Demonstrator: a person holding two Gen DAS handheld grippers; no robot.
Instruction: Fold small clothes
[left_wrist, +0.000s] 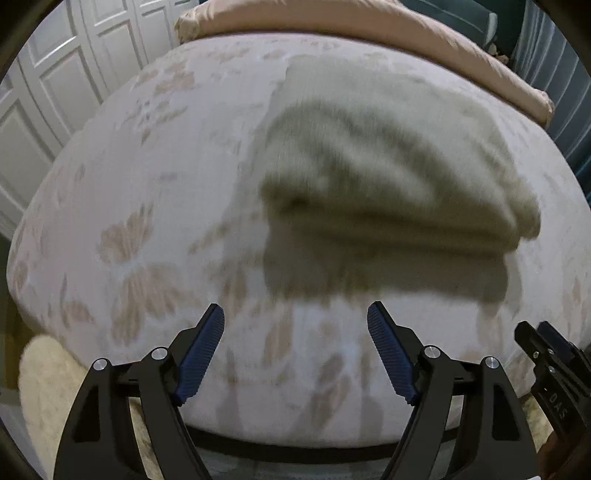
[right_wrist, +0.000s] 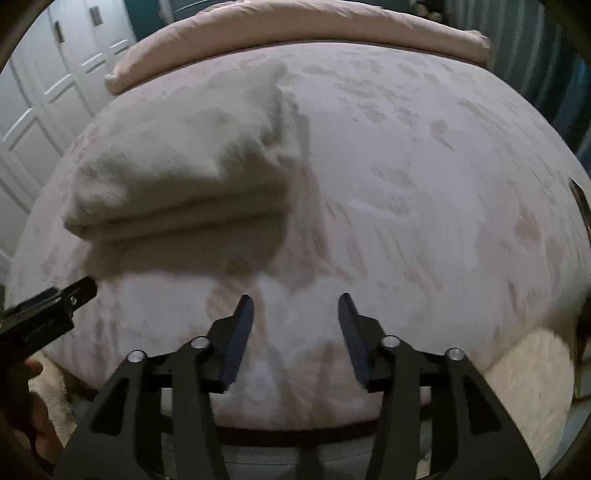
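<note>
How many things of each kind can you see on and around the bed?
Folded cream garment: 1
Peach duvet rolled along the far edge of the bed: 1
Grippers: 2, the left gripper and the right gripper, both with jaws apart and holding nothing
Fluffy cream rugs beside the floral bed: 2, one and another
Total: 6

The left tool (left_wrist: 295, 354) is built of matte black angular links joined by round silver screws, with ribbed blue pads (left_wrist: 201, 354) lining its fingers. The right tool (right_wrist: 296, 338) matches it; white lettering marks its side.
</note>
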